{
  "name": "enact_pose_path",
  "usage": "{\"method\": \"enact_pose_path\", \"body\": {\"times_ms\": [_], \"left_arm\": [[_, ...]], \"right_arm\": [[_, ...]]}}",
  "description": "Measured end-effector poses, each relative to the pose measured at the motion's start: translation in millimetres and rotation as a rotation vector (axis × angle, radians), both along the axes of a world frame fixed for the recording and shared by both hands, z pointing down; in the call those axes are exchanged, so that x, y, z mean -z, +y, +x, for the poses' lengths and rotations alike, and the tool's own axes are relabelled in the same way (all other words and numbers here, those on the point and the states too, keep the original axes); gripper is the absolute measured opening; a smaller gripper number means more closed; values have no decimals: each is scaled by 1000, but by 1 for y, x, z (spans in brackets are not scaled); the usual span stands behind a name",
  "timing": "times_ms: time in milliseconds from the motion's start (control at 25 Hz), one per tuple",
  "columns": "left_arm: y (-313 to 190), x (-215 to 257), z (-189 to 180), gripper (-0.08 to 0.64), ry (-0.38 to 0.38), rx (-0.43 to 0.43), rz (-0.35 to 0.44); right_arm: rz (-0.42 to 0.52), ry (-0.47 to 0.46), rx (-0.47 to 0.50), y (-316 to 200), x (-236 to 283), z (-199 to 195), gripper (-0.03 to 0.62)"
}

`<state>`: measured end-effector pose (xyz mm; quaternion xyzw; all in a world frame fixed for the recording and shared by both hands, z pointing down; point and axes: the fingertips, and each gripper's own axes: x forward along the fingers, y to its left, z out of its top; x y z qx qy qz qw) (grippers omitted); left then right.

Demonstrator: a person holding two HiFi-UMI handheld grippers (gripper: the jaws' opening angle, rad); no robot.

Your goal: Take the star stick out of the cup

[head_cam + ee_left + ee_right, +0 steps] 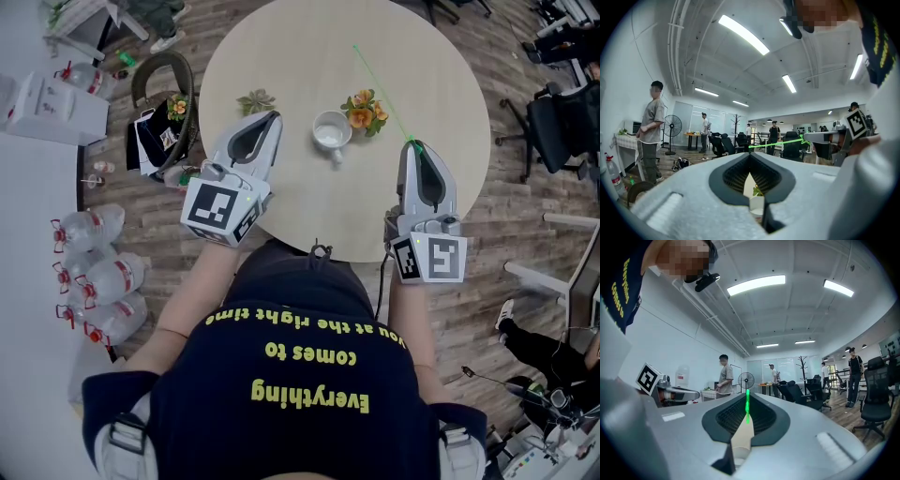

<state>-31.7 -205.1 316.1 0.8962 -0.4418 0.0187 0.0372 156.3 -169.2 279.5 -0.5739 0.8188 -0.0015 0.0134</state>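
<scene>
Dark, perhaps navy, shirt [281, 431] bears yellow lettering [309, 354] (seen upside down).

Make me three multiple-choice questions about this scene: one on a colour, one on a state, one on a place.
1. What colour is the cup? A white, B red, C black.
2. How stand the jaws of the left gripper? A wide apart, B shut on the cup, C shut and empty.
3. Where is the star stick? A in the cup, B in the right gripper, C in the left gripper.
Answers: 1 A, its bowl shows white in the head view. 2 C, the tips meet with nothing between. 3 B, the green stick juts from its closed tips.
</scene>
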Motion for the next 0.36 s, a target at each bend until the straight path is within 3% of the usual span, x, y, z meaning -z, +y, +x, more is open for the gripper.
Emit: {"method": "enact_pose_path", "body": {"times_ms": [360], "left_arm": [[-2,-1,-1,2,0,-4,-3]], "right_arm": [[-3,5,6,-2,0,-3,29]]}}
